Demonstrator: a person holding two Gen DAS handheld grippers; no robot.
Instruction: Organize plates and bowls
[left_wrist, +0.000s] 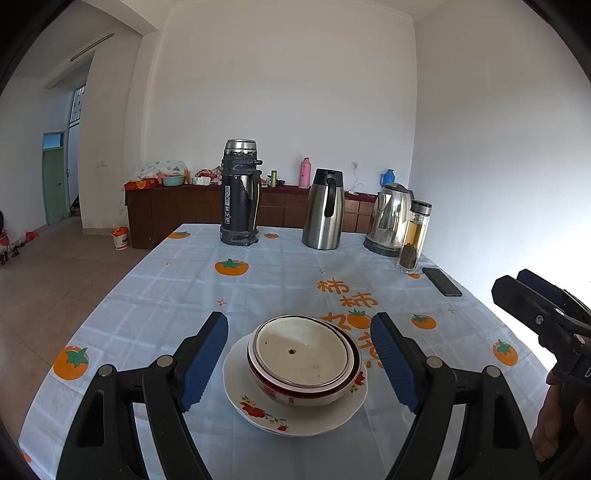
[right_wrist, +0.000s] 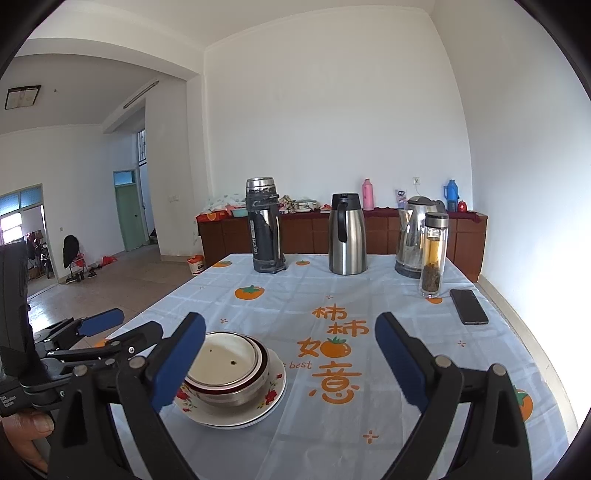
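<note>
A metal-rimmed bowl (left_wrist: 303, 354) sits nested in a red-rimmed floral bowl (left_wrist: 343, 391). Both rest on a white floral plate (left_wrist: 295, 417), with a second plate apparently under it, near the table's front edge. My left gripper (left_wrist: 299, 315) is open; its blue pads flank the stack without touching it. In the right wrist view the stack (right_wrist: 225, 365) lies low and left, partly behind the left finger of my right gripper (right_wrist: 290, 317). That gripper is open and holds nothing. The left gripper (right_wrist: 129, 325) shows at the left edge.
At the table's far end stand a dark thermos (left_wrist: 240, 192), a steel carafe (left_wrist: 323, 208), an electric kettle (left_wrist: 389, 219) and a glass tea bottle (left_wrist: 413, 236). A black phone (left_wrist: 441, 281) lies at the right. A persimmon-print cloth (left_wrist: 166, 295) covers the table. A hand (left_wrist: 550, 428) holds the right gripper.
</note>
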